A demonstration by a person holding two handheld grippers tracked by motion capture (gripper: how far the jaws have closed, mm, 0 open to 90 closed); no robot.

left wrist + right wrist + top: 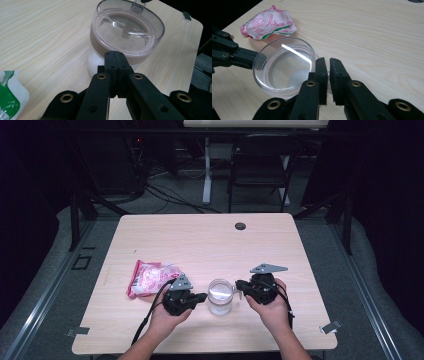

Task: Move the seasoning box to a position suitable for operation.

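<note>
Left gripper (pixel 115 53), jaws together, touches the lidded clear jar (pixel 220 296) of white powder; right gripper (pixel 328 62) clamps its lid tab.

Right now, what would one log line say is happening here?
left gripper: shut, tips at jar | right gripper: pinching jar lid tab | pink packet: lying on table

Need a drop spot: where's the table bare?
Free: far half of the light wooden table up to the black grommet, and right edge. Crowded: front centre, around clear plastic jar and pink-white packet.
</note>
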